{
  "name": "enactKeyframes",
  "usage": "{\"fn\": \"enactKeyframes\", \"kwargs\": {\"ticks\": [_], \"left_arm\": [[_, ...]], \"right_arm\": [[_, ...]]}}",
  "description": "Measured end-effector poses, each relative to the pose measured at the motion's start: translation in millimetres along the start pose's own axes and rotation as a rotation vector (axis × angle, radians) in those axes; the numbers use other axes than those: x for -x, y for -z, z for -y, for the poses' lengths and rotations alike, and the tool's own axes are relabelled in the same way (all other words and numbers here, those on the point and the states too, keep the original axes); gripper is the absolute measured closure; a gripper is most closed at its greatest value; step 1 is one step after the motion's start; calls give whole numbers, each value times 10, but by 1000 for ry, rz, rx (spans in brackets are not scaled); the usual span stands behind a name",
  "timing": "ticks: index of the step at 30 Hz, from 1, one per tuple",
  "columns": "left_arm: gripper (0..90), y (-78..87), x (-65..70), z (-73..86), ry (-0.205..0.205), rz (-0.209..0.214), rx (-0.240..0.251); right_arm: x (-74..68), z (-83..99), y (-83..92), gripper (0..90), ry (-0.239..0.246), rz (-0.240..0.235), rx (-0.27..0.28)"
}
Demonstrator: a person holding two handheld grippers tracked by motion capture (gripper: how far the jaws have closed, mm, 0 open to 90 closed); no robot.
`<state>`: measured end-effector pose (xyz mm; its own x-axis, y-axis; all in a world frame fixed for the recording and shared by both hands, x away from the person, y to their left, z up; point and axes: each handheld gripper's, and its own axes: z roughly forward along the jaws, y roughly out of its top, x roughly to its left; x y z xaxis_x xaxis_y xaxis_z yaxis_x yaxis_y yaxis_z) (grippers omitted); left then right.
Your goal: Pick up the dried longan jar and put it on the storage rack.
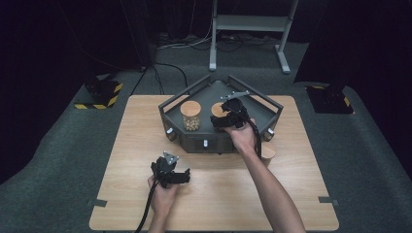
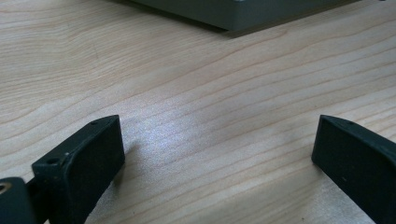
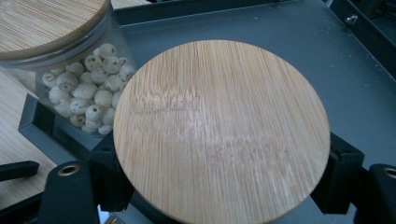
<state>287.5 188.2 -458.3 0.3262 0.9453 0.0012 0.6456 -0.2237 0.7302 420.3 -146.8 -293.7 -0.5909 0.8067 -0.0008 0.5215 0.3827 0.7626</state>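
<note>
Right gripper view: the right gripper's (image 3: 219, 186) jaws flank the bamboo lid (image 3: 222, 130) of a jar in the grey tray (image 3: 373, 116), barely parted, contact uncertain. Withdraw straight up, clear of the neighbouring jar (image 1: 190, 115). Left gripper (image 1: 171, 175) rests wide open, empty, over the near surface (image 2: 210, 93).

You sit at a light wooden table (image 1: 214, 194) on a grey carpet floor (image 1: 58, 165). Behind it the room is dark, with a grey metal stand (image 1: 250, 29) and black cables (image 1: 170, 73).
</note>
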Motion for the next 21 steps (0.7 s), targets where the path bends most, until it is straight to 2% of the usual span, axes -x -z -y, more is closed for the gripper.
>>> {"fn": "enactKeyframes", "kwargs": {"ticks": [4, 9, 21], "left_arm": [[23, 0, 0, 0, 0, 0, 0], [23, 0, 0, 0, 0, 0, 0], [23, 0, 0, 0, 0, 0, 0]], "right_arm": [[53, 7, -2, 156, -23, -28, 5], [68, 3, 4, 104, -17, -48, 5], [141, 17, 146, 93, -41, -51, 26]]}}
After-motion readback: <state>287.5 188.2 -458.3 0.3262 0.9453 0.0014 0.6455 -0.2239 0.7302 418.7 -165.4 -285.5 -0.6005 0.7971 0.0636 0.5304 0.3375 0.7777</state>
